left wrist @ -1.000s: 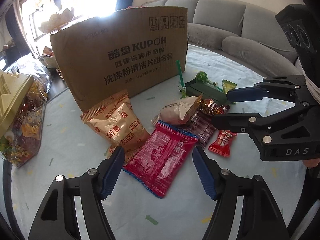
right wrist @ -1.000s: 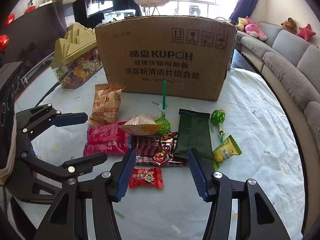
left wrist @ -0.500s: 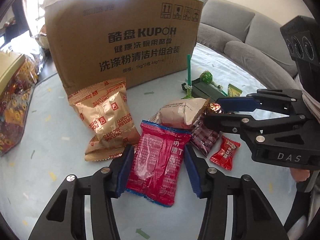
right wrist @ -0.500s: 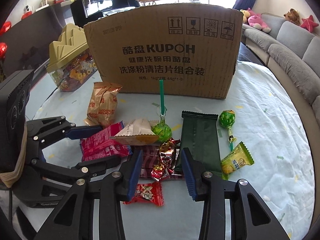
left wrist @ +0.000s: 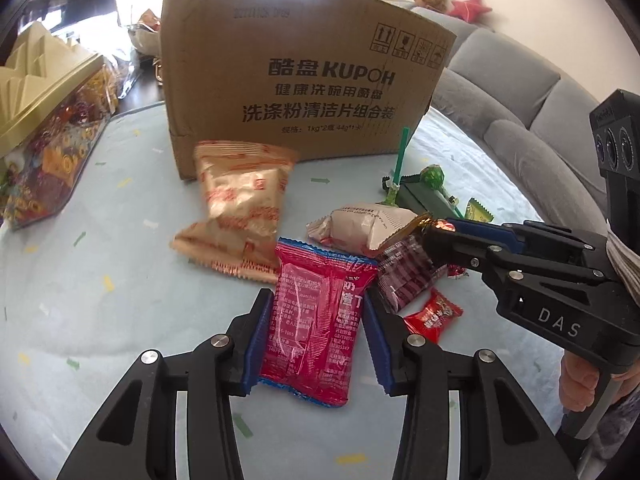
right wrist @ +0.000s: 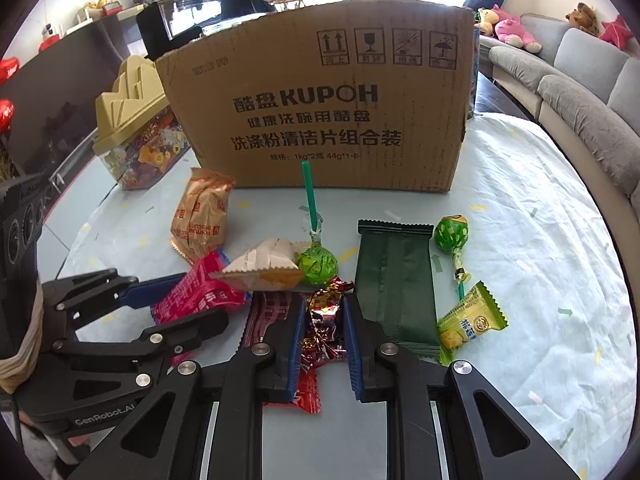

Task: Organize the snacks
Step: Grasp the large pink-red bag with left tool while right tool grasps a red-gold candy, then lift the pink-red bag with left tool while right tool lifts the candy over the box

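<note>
L hand-held gripper [left wrist: 318,330]: jaws closing w/ the red snack pack [left wrist: 318,320] between them; blue pads at both long edges of the pack, touching or nearly so, pack flat on the surface.
R hand-held gripper [right wrist: 322,334]: narrow, clamped on a foil-wrapped candy [right wrist: 323,322], red/gold wrapper crumpled between the pads.
Surface [right wrist: 540,240]: pale blue cloth w/ small confetti marks.
Cardboard box [right wrist: 320,100]: upright at the back, "KUPOH" print facing the cams, snacks laid out in front of it.
Gold biscuit bag [left wrist: 242,208]: left-front of box, just beside red pack's far end.
Beige pack [right wrist: 268,268]: overlaps red pack's corner, sits on a dark maroon pack [left wrist: 404,276].
Green lollipop [right wrist: 318,264]: ball beside beige pack, green stick pointing toward the box.
Dark green pack [right wrist: 394,280]: flat, right of R gripper.
2nd lollipop [right wrist: 451,232]: beside dark green pack's far right corner.
Yellow-green sachet [right wrist: 472,324]: near right of dark green pack.
Small red candy [left wrist: 434,314]: right of L gripper's right finger.
Candy jar [right wrist: 136,136]: gold lid, left of box.
</note>
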{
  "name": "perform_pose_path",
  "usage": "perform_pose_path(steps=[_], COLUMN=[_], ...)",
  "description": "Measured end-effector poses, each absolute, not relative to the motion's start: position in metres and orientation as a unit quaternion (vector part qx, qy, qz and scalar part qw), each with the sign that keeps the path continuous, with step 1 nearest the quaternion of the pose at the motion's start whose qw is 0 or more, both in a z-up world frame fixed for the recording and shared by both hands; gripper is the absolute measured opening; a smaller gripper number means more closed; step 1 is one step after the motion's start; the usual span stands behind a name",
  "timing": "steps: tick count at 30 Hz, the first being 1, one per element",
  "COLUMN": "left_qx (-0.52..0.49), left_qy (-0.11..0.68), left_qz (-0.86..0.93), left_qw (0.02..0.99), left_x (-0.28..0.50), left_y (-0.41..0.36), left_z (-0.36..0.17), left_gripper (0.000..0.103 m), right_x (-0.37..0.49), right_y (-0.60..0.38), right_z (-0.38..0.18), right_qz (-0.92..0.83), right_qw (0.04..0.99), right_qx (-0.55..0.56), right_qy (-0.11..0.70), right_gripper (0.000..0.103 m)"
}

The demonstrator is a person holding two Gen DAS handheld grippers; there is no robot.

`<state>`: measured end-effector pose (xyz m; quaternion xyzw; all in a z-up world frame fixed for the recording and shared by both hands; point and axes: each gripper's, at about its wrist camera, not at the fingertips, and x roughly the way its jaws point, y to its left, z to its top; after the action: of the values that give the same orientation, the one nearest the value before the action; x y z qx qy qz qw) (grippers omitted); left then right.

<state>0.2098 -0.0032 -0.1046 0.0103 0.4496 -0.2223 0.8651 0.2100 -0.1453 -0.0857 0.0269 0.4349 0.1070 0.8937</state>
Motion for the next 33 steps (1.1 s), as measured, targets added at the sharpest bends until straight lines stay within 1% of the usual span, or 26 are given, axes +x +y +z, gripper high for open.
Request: perform_pose_path(steps=[9,19,33], left_qx=[-0.012,-0.025,-0.017], left_qy=[0.412,0.344,0.266], left_qz=[-0.189,-0.172,-0.156], left_qw=[0.891,0.923,0.951], left_x=[0.183,0.182,0.231], left_y=[0.007,0.010,0.006], left_z=[-0.072,-0.015,0.062], left_gripper=[0.044,0.043,0.043], right_x=[0.189,0.181,0.227], right_y=[-0.145,-0.147,-0.154], right_z=[-0.062,-0.022,0.060], right_qz=[0.114,0.131,0.141], right_qw=[0.907,0.925,0.951], right_qx=[0.025,0.029,0.019], right_qy=[0.406,0.355,0.274], right_gripper=[0.020,0.020,0.021])
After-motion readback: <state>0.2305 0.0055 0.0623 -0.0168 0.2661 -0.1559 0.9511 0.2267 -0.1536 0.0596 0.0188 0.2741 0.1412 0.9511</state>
